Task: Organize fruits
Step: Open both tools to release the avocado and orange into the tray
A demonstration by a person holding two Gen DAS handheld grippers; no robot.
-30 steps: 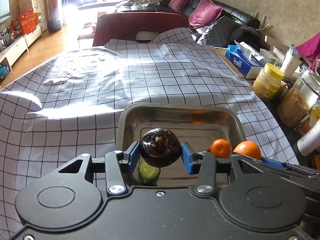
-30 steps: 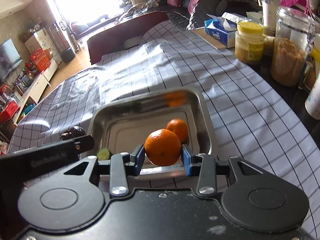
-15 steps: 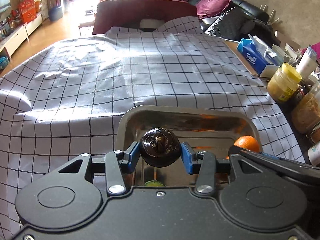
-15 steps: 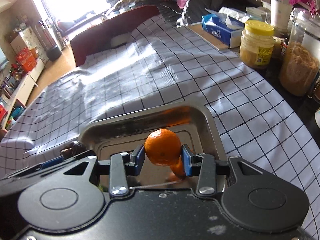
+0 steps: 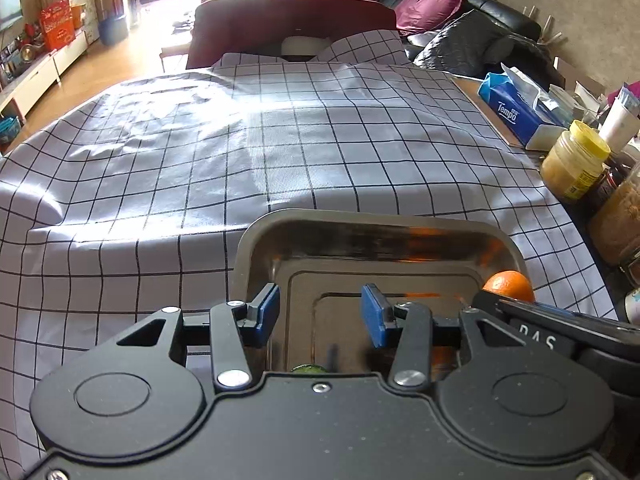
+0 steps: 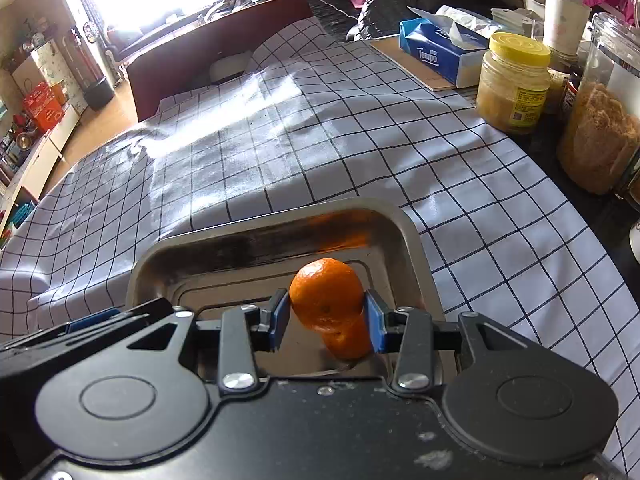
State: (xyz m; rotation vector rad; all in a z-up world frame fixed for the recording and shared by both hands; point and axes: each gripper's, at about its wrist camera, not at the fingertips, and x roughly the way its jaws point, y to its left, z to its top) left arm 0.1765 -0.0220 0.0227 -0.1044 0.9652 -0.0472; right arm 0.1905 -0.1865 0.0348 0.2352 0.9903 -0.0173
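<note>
A steel tray (image 5: 280, 236) lies on the checked tablecloth below both grippers; it also shows in the right wrist view (image 6: 256, 236). My left gripper (image 5: 320, 314) is open and empty over the tray's left part. A sliver of a green fruit (image 5: 309, 369) peeks out just under its body. The dark fruit it held is out of sight. My right gripper (image 6: 326, 318) is shut on an orange mandarin (image 6: 324, 292) and holds it over the tray's right part. A second mandarin (image 6: 348, 344) lies in the tray just below it. The held mandarin also shows in the left wrist view (image 5: 509, 285).
Along the right table edge stand a yellow-lidded jar (image 6: 514, 84), a tall glass jar of brown grains (image 6: 604, 120) and a blue tissue box (image 6: 440, 54). A dark red chair back (image 5: 292, 28) stands at the far end of the table.
My left gripper has opened and the dark fruit has dropped out of sight. Both grippers have moved further forward over the tray. The right gripper still holds its mandarin.
</note>
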